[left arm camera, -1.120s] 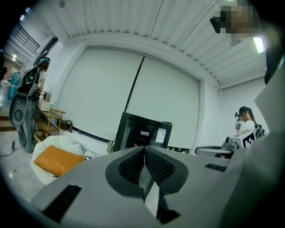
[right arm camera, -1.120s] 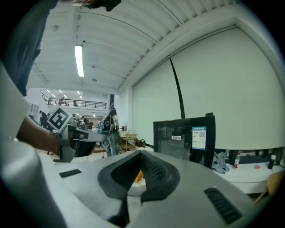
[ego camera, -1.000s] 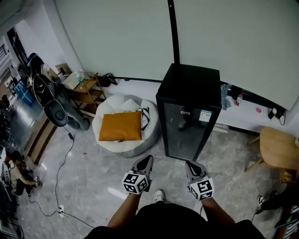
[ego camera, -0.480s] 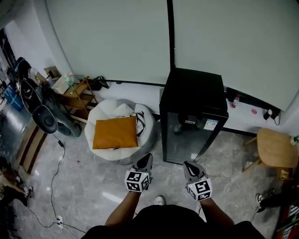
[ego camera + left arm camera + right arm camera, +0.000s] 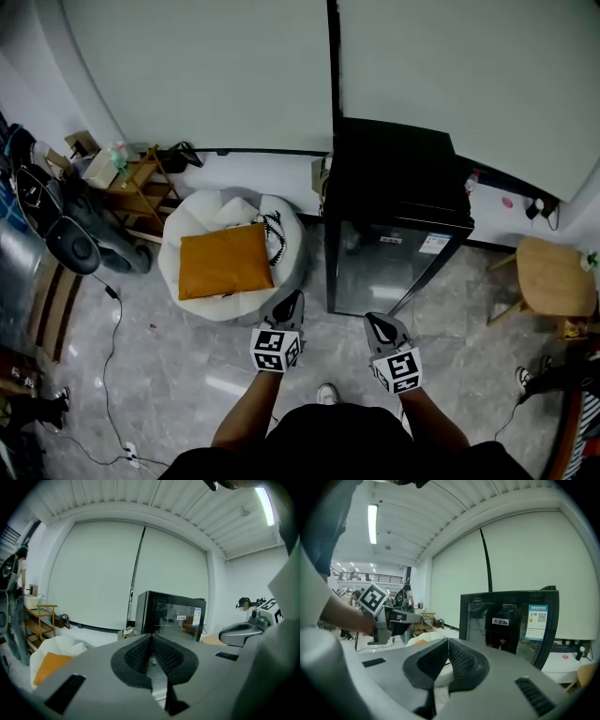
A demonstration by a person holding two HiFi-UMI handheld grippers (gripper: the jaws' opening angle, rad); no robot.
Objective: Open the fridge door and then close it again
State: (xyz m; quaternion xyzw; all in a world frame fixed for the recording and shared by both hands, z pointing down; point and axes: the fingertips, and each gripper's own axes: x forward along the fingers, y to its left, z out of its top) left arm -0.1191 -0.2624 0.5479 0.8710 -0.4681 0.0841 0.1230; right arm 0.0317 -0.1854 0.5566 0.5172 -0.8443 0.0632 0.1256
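**Fridge door shut, grippers not yet at it**

A black fridge (image 5: 394, 234) with a glass door stands closed against the wall, between a white beanbag (image 5: 187, 230) carrying an orange cushion (image 5: 223, 262) and a wooden stool (image 5: 553, 277). The left gripper (image 5: 292, 300) and right gripper (image 5: 374, 323) are held side by side above the floor (image 5: 169, 356), aimed at the door but apart from it. Each has its fingers pressed together with nothing between them. The step in hand looks like the approach. No handle can be made out, so the sound course is probably to close in, find the door's free edge, part one gripper's fingers there and pull gently along the door's arc.
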